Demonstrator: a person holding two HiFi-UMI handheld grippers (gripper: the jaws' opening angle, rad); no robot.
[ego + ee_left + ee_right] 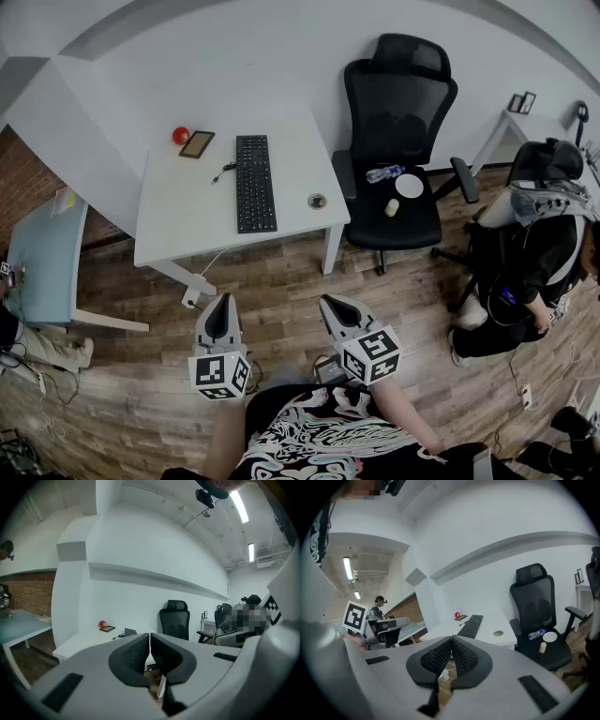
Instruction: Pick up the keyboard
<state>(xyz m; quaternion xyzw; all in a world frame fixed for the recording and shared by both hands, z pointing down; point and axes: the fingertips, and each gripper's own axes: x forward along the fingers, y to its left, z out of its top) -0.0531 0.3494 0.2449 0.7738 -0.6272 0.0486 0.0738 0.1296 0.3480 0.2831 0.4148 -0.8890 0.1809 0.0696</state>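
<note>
Left gripper view: hand-held gripper (pixel 149 637) hides most of keyboard (pixel 130 631).

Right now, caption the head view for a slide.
Left tongs and right tongs, shut, face a desk bearing a keyboard.

No legible text or labels

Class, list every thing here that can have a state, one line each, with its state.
keyboard: lying flat on the white desk, untouched
left claw: shut, empty
right claw: shut, empty
office chair: upright beside the desk, nobody seated
water bottle: lying on its side on that chair's seat
</note>
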